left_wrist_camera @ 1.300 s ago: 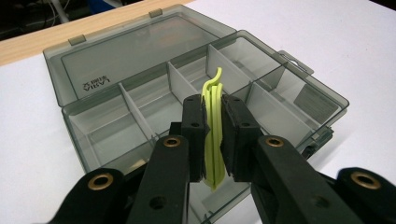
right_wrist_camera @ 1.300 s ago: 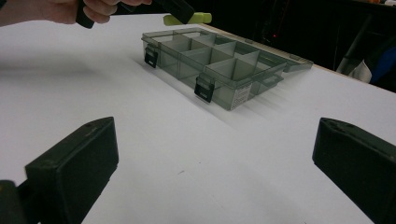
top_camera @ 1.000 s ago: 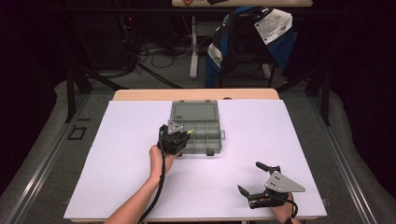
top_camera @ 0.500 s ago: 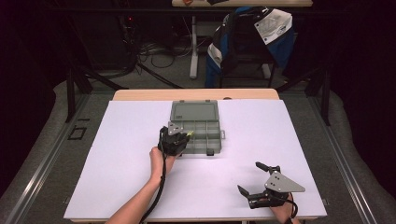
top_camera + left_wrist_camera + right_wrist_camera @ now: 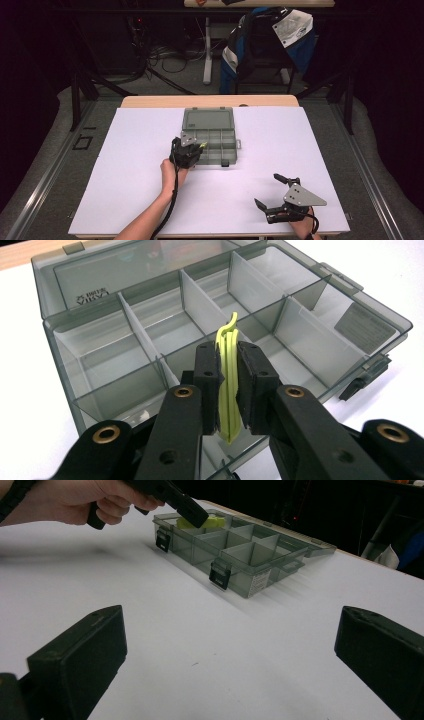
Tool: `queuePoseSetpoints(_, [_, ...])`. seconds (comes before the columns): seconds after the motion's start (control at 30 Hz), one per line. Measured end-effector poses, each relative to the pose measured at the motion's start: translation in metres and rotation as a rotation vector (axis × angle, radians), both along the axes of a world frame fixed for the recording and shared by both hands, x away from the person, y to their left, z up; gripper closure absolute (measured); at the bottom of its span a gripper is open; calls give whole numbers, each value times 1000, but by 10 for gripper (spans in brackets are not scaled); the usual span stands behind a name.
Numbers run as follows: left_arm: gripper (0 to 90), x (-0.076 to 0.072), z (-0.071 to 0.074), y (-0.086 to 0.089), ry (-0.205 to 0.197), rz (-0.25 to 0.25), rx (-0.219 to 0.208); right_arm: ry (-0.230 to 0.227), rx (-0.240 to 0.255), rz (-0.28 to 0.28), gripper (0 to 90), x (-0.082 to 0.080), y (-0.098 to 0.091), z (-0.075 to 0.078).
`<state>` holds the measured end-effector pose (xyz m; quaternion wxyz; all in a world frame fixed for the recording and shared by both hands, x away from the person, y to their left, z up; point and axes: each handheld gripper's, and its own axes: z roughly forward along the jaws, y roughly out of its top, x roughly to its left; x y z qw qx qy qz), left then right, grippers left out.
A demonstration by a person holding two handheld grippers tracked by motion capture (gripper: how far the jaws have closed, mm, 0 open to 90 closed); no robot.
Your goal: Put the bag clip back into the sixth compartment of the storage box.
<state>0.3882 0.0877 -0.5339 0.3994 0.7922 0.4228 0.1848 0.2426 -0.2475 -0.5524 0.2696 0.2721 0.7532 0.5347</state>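
Embossed mark on the open lid [image 5: 95,295] of the compartment box [image 5: 210,325], upside down, too faint to read.

The white desk [image 5: 125,170] has lots of open room on both sides and in front. The see-through grey plastic box with little walls inside [image 5: 210,142] sits in the middle near the back and blocks that spot. Its open lid [image 5: 207,119] lies flat behind it. The left tool [image 5: 196,149] hangs over the box's front left corner.
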Motion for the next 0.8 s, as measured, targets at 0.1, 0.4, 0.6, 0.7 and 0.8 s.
queuePoseSetpoints(0.1, [746,0,-1,0,0,-3,-2,0,1,1,0,0,0,0])
queuePoseSetpoints(0.4, [347,-1,5,4,6,-11,7,-2,1,2,0,1,0,-1])
queuePoseSetpoints(0.6, [185,-7,12,7,4,-42,12,0,2,0,0,0,0,0])
queuePoseSetpoints(0.7, [146,-10,16,8,-4,-55,16,4,-3,1,0,0,1,0])
queuePoseSetpoints(0.8, [128,-16,21,10,-13,-73,23,3,0,1,0,0,0,0])
